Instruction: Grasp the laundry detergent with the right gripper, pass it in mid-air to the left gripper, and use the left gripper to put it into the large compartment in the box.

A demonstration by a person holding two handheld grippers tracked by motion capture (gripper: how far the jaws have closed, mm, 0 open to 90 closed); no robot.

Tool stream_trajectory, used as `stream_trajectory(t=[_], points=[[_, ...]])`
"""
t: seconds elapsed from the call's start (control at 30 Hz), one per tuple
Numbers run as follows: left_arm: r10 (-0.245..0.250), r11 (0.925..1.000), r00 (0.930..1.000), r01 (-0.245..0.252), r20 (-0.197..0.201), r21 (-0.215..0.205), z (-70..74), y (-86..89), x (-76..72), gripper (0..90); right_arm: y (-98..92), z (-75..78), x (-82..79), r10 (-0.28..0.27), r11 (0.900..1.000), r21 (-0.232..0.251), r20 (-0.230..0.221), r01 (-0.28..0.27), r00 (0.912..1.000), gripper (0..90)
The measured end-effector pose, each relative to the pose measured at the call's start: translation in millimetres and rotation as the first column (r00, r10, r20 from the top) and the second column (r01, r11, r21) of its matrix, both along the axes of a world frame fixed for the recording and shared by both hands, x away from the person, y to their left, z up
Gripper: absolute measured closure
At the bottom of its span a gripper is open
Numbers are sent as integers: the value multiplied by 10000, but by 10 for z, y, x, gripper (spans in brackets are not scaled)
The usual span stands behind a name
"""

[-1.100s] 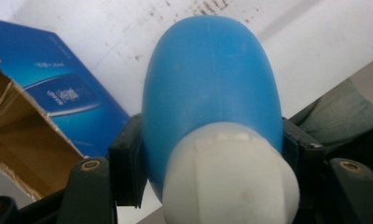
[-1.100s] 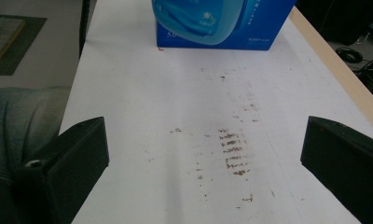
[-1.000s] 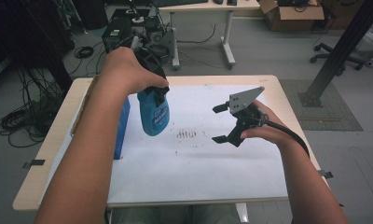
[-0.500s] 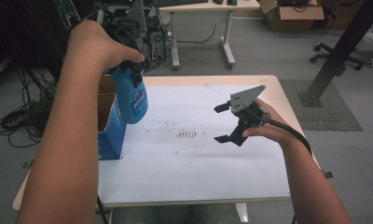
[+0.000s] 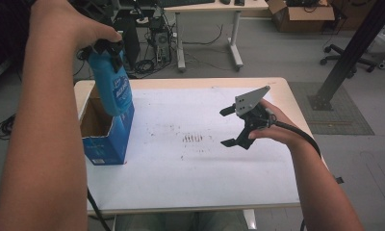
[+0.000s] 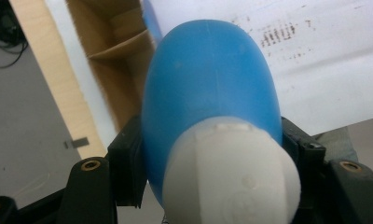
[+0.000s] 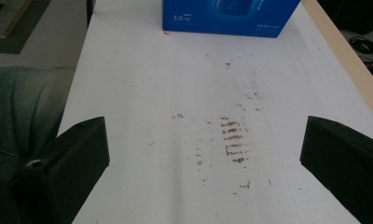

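White sheeting covers the table [image 5: 190, 192], leaving a strip of pale wood bare along its far and side edges; brownish smudges [image 5: 193, 138] mark the sheet near the middle. At the table's left end stands a blue cardboard box [image 5: 106, 147], its top open and its brown inside with a partition visible in the high view and the left gripper view. In the right gripper view the same box shows as a blue printed face at the far end of the sheet, with the stains between it and the camera.

Above the open box, the blue bottle [image 5: 111, 89] hangs upright in the air, its lower end level with the box's rim at the near-right wall; whether it touches the cardboard cannot be told. The left gripper [image 5: 106, 48] holds it from above, black jaws pressed against both sides of the bottle just below its white cap [image 6: 231, 175], as the left gripper view shows close up.

Over the right half of the sheet, well apart from box and bottle, the right gripper [image 5: 229, 126] is held above the surface in the person's hand, grey plate on top. Its jaws stand wide apart with nothing between them, and bare stained sheet shows through the gap.
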State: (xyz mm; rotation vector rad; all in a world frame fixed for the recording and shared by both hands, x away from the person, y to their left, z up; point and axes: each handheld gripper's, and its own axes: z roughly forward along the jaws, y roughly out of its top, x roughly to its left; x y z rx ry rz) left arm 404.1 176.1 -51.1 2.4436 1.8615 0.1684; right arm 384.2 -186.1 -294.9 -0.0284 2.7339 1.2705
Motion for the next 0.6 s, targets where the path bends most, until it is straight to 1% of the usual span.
stream_trajectory(t=[0.13, 0.23, 0.3, 0.47, 0.6], points=[[291, 9996, 9996, -291, -33, -7, 14, 119, 19, 379, -6, 3, 15, 61, 9999, -150, 20, -60, 10000, 14], [580, 9982, 9983, -580, -31, -154, -2, 213, 35, 379, -8, 9, 22, 98, 9996, -281, 40, -97, 9999, 15], [712, 9973, 9974, -714, -93, -166, -12, 283, 43, 379, -7, 12, 24, 86, 9992, -383, 31, -85, 10000, 15], [904, 9958, 9958, -905, -131, -105, -45, 373, 53, 379, -12, 27, 35, 140, 9977, -662, 89, -133, 9999, 18], [1016, 9946, 9947, -1020, -165, -200, -90, 439, 63, 379, -29, 73, 45, 161, 9958, -902, 154, -146, 9998, 18]])
